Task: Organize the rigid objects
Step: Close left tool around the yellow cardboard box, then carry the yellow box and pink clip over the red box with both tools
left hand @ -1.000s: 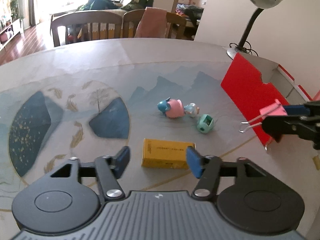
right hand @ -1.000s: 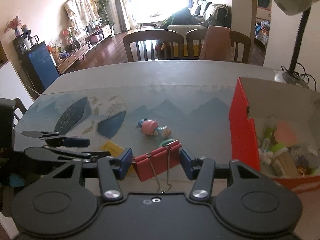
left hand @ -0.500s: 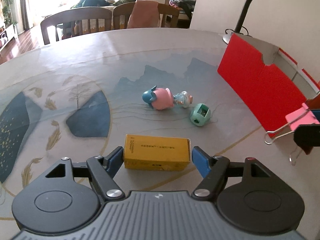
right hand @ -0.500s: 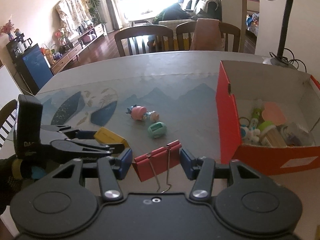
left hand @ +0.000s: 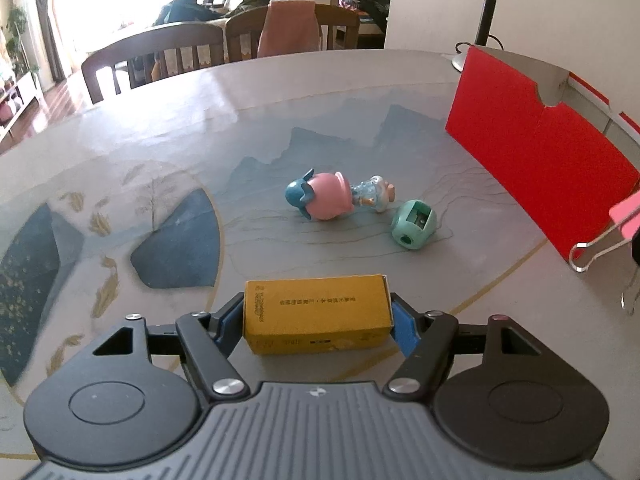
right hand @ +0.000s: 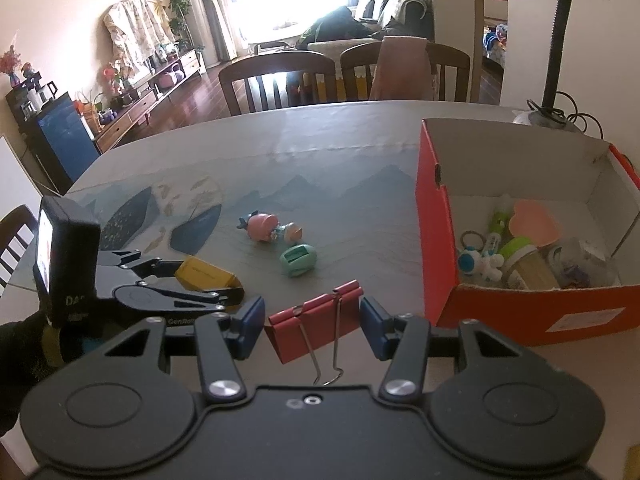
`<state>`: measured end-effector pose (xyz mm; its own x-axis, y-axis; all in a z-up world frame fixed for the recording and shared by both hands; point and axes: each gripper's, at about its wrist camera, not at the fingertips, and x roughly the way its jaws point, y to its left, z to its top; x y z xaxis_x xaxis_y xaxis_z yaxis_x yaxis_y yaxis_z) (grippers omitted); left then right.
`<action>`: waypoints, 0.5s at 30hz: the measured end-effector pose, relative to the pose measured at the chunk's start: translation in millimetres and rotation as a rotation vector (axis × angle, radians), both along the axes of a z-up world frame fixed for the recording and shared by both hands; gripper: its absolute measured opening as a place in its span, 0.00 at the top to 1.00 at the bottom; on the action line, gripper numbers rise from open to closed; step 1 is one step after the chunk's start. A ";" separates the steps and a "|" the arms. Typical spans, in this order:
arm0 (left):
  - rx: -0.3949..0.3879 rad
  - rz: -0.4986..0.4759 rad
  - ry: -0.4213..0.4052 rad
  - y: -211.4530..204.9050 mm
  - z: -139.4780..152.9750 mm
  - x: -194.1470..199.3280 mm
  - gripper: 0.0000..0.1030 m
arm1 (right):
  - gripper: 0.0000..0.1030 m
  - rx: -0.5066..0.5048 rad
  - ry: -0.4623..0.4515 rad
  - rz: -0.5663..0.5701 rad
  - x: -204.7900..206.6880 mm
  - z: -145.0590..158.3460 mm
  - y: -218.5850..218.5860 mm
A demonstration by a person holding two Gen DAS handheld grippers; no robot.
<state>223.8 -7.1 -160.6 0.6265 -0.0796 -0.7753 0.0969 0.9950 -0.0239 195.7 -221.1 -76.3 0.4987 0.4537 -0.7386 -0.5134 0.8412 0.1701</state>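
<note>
The bench (left hand: pixel 320 128) is a wide rounded top under a printed cover of pale blue mountains, dark blue shapes and gold leaves. At its right side stands a red cardboard box (right hand: pixel 436 216) with a white inside, open at the top and holding a heap of small items, among them a pink heart-shaped piece and a blue-and-white figure.

The yellow carton (left hand: pixel 316 320) is a small oblong box with dark print along its long face, lying flat on the bench. The left claw (left hand: pixel 318 322) is set low and level over the bench, one blue pad at each short end of the carton; the pads sit right at the ends, but whether they press it cannot be told. From the right wrist view the carton (right hand: pixel 206 274) shows between the black fingers of that claw (right hand: pixel 208 280).

The red binder clip (right hand: pixel 316 326) hangs in the right claw (right hand: pixel 312 326), its two wire handles pointing back toward the camera. The jaws stand a little apart from its sides, so the grip itself cannot be told. The clip is above the bench just beside the box's near corner.

Near the middle of the bench a pink and blue toy figure (left hand: pixel 336 198) lies on its side, with a green pencil sharpener (left hand: pixel 414 230) just beside it.
</note>
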 end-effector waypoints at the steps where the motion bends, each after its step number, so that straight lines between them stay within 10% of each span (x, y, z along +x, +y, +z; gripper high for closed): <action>1: 0.009 -0.001 0.003 -1.1 1.2 0.0 0.31 | 0.50 0.002 -0.002 -0.001 0.6 1.4 -0.9; 15: -0.059 0.042 -0.008 -8.0 56.5 -3.8 0.31 | 0.50 0.046 -0.061 -0.021 16.6 36.2 -25.4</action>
<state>220.1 -15.1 -104.1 0.6364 -0.0985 -0.7650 0.0558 0.9951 -0.0817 212.3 -246.6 -40.0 0.5523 0.4754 -0.6848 -0.5062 0.8439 0.1776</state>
